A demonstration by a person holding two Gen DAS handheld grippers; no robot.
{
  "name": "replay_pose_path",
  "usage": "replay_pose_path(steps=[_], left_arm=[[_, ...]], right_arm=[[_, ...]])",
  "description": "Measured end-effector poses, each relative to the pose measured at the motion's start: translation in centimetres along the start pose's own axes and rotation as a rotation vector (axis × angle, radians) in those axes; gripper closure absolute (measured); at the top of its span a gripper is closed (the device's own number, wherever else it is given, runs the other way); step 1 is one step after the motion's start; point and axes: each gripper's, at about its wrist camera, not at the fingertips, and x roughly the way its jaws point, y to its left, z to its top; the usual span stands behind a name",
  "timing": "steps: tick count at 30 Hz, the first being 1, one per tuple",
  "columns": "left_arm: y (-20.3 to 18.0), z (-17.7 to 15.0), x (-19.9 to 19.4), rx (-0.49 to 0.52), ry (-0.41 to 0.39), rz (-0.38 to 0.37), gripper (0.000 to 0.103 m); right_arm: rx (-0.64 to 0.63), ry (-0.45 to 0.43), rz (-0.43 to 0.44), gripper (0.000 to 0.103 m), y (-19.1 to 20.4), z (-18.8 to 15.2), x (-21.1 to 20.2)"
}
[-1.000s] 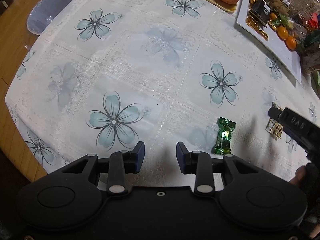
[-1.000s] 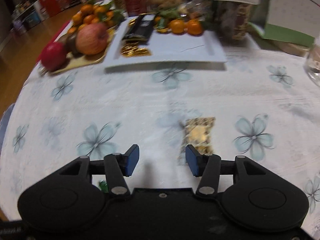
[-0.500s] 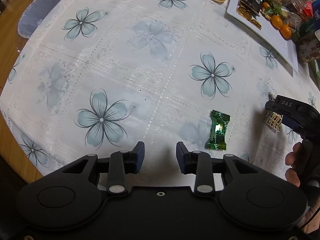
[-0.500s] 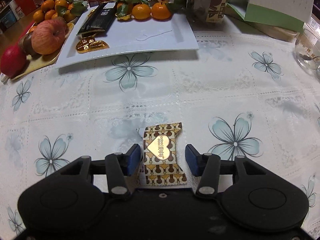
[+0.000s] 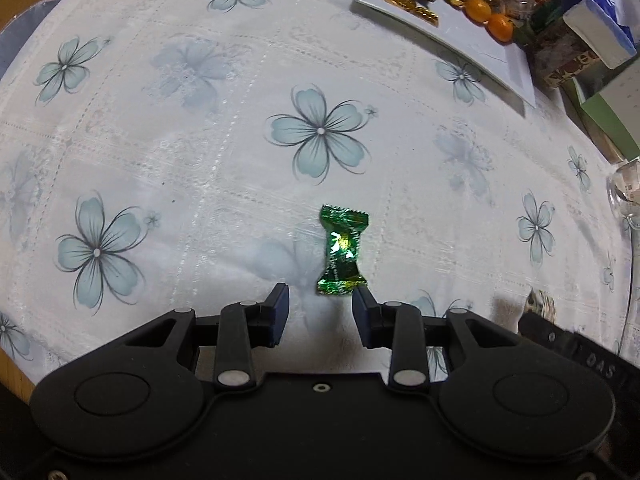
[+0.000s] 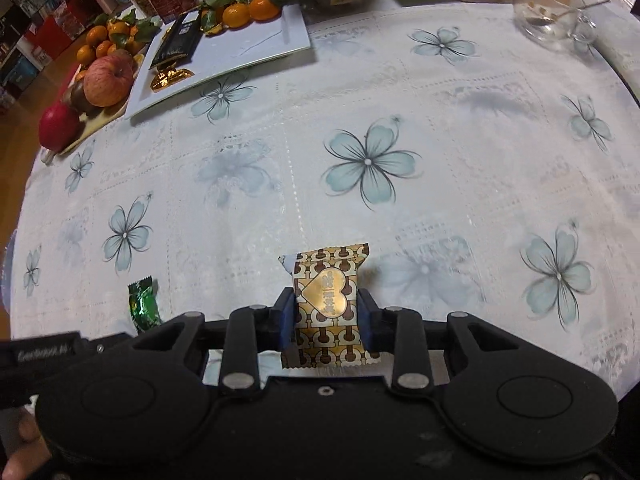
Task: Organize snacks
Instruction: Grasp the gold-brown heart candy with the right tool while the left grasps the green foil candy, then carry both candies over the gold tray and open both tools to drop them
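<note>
A green foil candy (image 5: 341,250) lies on the flowered tablecloth just ahead of my left gripper (image 5: 320,312), which is open, its right fingertip near the candy's lower end. The candy also shows in the right wrist view (image 6: 144,303). My right gripper (image 6: 326,314) is shut on a gold and brown patterned snack packet (image 6: 326,304) with a heart label, held above the cloth. The white rectangular plate (image 6: 256,40) holds a black packet (image 6: 176,42), gold coins (image 6: 170,77) and tangerines (image 6: 250,12).
A fruit tray with an apple (image 6: 108,80) and a red fruit (image 6: 58,126) stands left of the plate. A glass bowl (image 6: 554,8) with a spoon sits far right. Boxes and jars (image 5: 572,36) crowd the table's back edge.
My right gripper closed on the patterned packet and lifted it. My left gripper moved right and forward, bringing the green candy in front of its fingers.
</note>
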Motion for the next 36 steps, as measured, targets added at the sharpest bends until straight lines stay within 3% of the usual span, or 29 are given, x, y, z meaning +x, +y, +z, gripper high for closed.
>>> replay_pose_path(steps=[3, 7, 16, 29, 32, 36], left_arm=[[-0.8, 0.0, 0.1, 0.026, -0.043, 0.014, 0.059], [-1.6, -0.1, 0.4, 0.062, -0.091, 0.054, 0.059], [-3.6, -0.7, 1.8, 0.147, -0.119, 0.111, 0.059], [-4.1, -0.5, 3.0, 0.148, -0.114, 0.135, 0.059], [-4.2, -0.5, 3.0, 0.154, -0.124, 0.139, 0.08], [-4.0, -0.5, 2.3, 0.138, -0.145, 0.106, 0.08]], right_arm=[[0.063, -0.052, 0.049, 0.07, -1.6, -1.7, -1.2], [0.105, -0.033, 0.049, 0.069, -2.1, -1.8, -1.4], [0.091, -0.142, -0.024, 0.069, -1.5, -1.6, -2.7], [0.07, -0.09, 0.03, 0.069, -1.3, -1.8, -2.5], [0.055, -0.094, 0.029, 0.069, -1.1, -1.8, -2.6], [0.04, -0.1, 0.033, 0.069, -1.1, -1.8, -2.7]])
